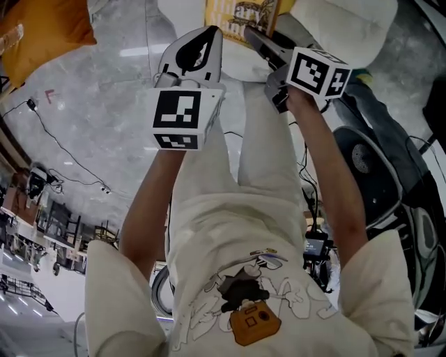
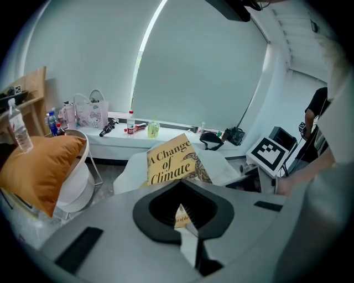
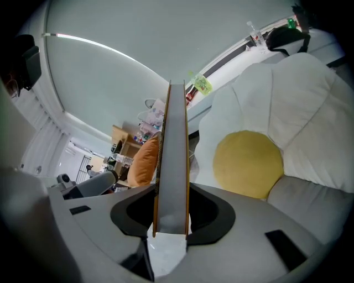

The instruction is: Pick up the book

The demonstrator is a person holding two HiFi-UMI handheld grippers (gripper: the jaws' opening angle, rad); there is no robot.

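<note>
A yellow book [image 1: 240, 17] titled "A Change of Climate" hangs in the air in front of me, above a white seat. My right gripper [image 1: 254, 35] is shut on it. In the right gripper view the book [image 3: 174, 166] stands edge-on between the jaws of the right gripper [image 3: 172, 190]. My left gripper [image 1: 212, 31] reaches the book's lower left corner. In the left gripper view the cover [image 2: 168, 160] faces the camera, and the tips of the left gripper [image 2: 182, 182] meet at its lower edge and seem to pinch it.
A white padded seat [image 3: 310, 94] with a round yellow cushion [image 3: 249, 163] lies below the book. An orange cushion [image 2: 38, 166] rests on a white tub at the left. Bottles stand on a low sill [image 2: 133, 130]. Cables [image 1: 63, 153] cross the floor; dark equipment [image 1: 376, 174] is at the right.
</note>
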